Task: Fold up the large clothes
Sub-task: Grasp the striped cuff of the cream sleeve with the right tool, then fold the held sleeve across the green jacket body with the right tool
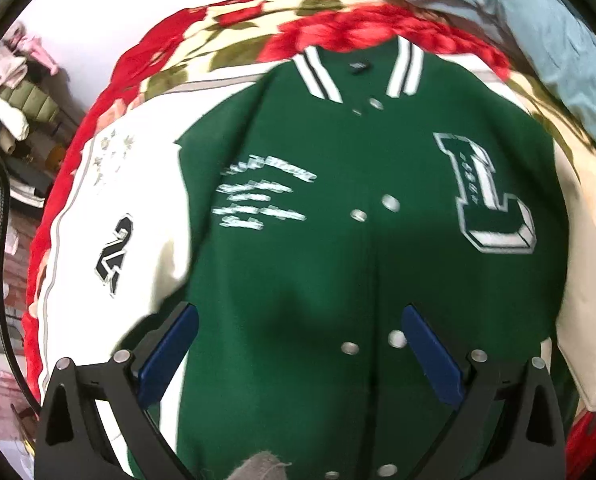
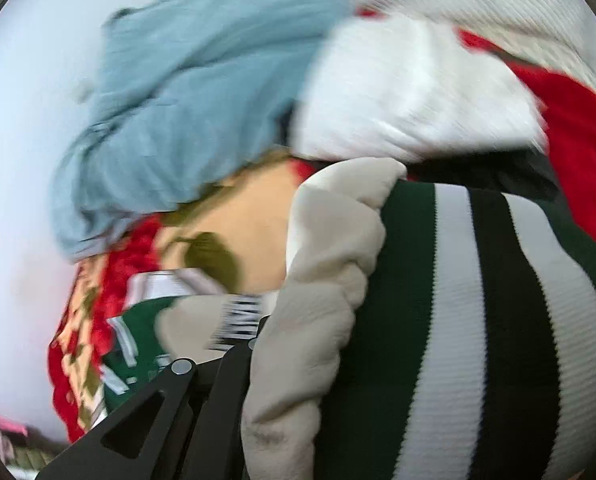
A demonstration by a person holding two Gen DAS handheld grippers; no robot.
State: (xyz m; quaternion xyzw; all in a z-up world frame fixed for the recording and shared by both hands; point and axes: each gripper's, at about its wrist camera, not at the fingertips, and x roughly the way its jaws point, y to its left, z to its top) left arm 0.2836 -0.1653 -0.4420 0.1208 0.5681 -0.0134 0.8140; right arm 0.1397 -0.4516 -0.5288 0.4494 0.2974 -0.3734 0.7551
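Gripper on my left [image 1: 298,320] hangs with its blue pads [image 1: 170,348] spread wide, nothing between them, pointing steeply down over the green varsity jacket [image 1: 338,240]. From this wrist I see the jacket laid front-up on a red floral blanket [image 1: 226,36], collar away from me, snaps down the middle, a big letter L patch [image 1: 490,196] on one chest and a cream sleeve [image 1: 110,220] with a black number stretched out toward the picture's left. A pale blue garment [image 1: 538,32] lies bunched beyond the collar.

My right gripper [image 2: 258,344] is clenched on the jacket's other cream sleeve [image 2: 318,280]; its fingers are buried in the fabric, so I see only the black linkage. This view fills with the sleeve's striped knit cuff [image 2: 478,320], green, white and black, which the left camera does not show. Behind it sit the same blue garment [image 2: 186,92], a white cloth [image 2: 410,92] and a red one [image 2: 578,140], all blurred.
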